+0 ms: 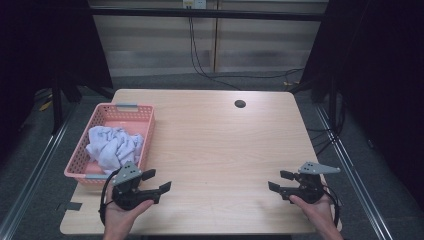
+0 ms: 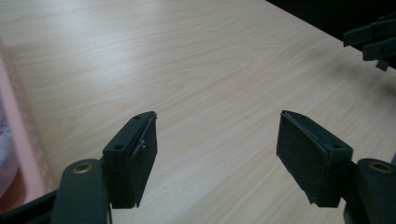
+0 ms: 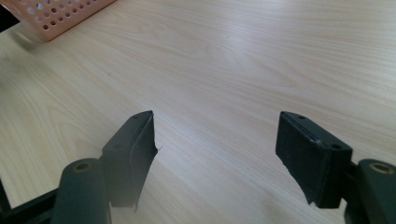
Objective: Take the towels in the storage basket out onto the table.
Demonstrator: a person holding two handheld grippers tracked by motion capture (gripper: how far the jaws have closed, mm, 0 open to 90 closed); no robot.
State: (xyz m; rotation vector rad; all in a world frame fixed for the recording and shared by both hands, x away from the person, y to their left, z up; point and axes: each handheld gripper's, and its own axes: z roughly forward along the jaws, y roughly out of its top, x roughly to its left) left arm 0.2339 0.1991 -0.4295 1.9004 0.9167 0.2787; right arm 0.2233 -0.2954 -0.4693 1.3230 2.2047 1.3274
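A pink perforated basket (image 1: 145,131) stands at the table's left side with a crumpled white cloth (image 1: 111,146) inside it. Just in front of the basket's near corner, a hand holds my left gripper (image 1: 159,180) low over the wood, open, jaws pointing right with nothing between them. In the left gripper view the jaws of my left gripper (image 2: 217,140) frame bare tabletop, with the basket's (image 2: 18,140) pink wall at the left edge. Near the front right, my right gripper (image 1: 279,180) is open and empty, pointing left. The right gripper view has my right gripper (image 3: 215,140) over wood, the basket (image 3: 60,14) at upper left.
The light wooden table (image 1: 215,145) has a round cable hole (image 1: 240,104) near its far edge. Dark curtains and black frame posts flank the table. Cables run down the back wall. The other gripper's (image 2: 373,42) black jaws appear at the far right of the left gripper view.
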